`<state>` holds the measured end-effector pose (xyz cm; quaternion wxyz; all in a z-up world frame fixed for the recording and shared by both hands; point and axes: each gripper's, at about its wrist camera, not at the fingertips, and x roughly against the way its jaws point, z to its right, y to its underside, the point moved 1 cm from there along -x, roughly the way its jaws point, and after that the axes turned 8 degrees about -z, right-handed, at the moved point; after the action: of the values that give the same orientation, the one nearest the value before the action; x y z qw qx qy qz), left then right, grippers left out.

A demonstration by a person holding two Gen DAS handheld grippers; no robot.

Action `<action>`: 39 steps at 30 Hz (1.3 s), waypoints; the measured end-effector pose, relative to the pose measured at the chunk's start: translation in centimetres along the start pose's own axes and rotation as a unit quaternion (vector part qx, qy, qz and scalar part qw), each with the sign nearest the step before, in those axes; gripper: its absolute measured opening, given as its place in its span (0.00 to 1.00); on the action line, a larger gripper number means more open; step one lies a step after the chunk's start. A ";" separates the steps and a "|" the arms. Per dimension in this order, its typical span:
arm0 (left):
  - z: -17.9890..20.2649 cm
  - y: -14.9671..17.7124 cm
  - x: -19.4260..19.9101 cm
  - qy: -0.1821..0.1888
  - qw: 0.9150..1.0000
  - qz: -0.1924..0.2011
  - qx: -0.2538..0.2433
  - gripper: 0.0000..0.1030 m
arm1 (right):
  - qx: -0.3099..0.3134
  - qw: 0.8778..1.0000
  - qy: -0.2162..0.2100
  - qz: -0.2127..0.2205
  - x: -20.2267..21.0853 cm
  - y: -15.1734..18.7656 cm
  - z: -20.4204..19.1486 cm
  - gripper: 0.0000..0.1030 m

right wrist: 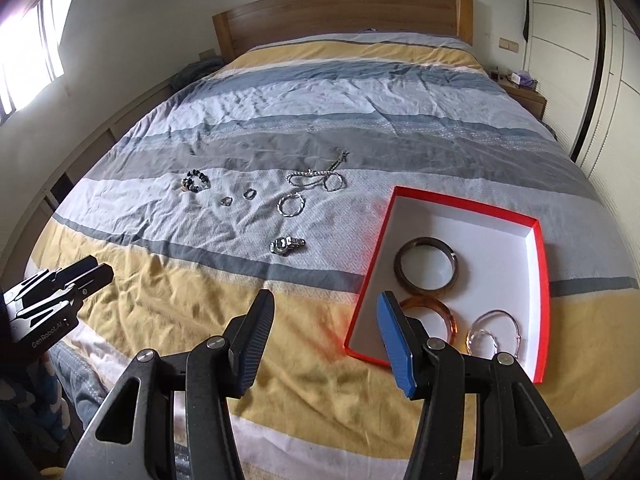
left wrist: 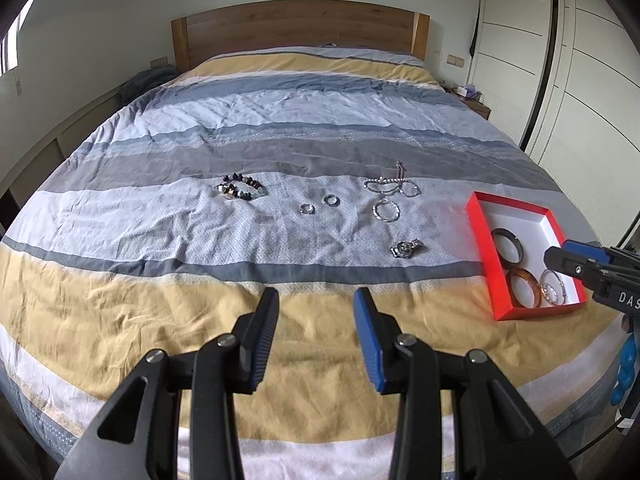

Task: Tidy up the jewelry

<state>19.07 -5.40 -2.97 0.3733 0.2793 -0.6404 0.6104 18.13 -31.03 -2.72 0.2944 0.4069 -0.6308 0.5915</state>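
Your left gripper (left wrist: 316,300) and right gripper (right wrist: 326,304) both hang over the bed (left wrist: 200,300) with jaws spread, pinching nothing; the right one sits over the near corner of the red box (right wrist: 370,280). Box holds three bangles: dark (right wrist: 426,263), amber (right wrist: 446,316), wire (right wrist: 496,330). Left of the box on the bed: watch (right wrist: 286,245) nearest, then hoop (right wrist: 291,204), chain (right wrist: 316,178), two rings (right wrist: 238,197), bead bracelet (right wrist: 195,181) farthest.

Both views are taken from low at the foot of the striped bed (left wrist: 280,128), faced toward the headboard (left wrist: 300,28); the right one is set nearer the red box (right wrist: 536,240). Scattered jewelry is shared.
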 end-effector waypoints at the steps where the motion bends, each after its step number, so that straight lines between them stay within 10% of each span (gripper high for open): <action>1: -0.1 -0.3 -0.6 -0.003 1.000 -0.003 0.001 0.36 | 0.002 1.000 -0.003 0.000 -0.4 -0.5 -0.1 0.51; 21: -3.9 -9.1 -14.3 0.025 0.998 -0.047 0.023 0.36 | 0.016 0.999 -0.023 -0.034 -13.0 -11.1 -1.9 0.44; 39: -2.7 -10.5 -22.6 0.047 0.997 -0.056 -0.002 0.36 | 0.013 0.995 -0.014 -0.101 -23.9 -13.4 -2.3 0.31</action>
<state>40.79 -6.02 -15.54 0.4375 0.2852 -0.6068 0.5993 41.24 -24.41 -15.99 0.3385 0.4806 -0.5831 0.5607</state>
